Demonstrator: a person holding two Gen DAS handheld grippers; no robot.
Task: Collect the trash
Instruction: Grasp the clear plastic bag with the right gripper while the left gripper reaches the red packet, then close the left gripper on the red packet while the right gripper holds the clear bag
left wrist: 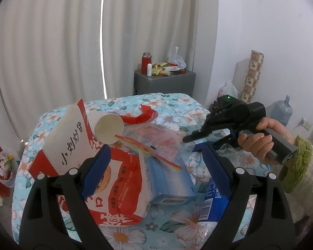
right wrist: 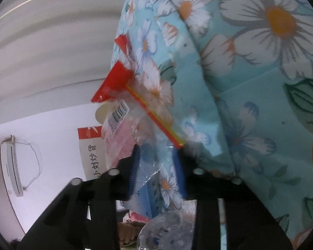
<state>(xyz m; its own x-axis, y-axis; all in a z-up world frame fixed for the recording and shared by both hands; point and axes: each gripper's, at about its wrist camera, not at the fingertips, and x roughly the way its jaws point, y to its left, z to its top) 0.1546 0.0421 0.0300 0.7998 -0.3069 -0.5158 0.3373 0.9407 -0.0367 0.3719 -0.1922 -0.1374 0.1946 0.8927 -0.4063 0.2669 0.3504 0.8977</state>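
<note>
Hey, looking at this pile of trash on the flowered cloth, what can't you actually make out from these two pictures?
- Right wrist view: whether the right hand-held gripper pinches the clear plastic bag or cloth too; motion blur.
- Left wrist view: blue packet, partly behind the left hand-held gripper finger.
- Items on the grey cabinet: too small.
- Blue box print: unreadable.

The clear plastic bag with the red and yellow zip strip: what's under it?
Under the clear plastic bag lies a blue and white tissue box on the floral blue cloth. Whatever else the bag covers is too blurred to identify.
</note>
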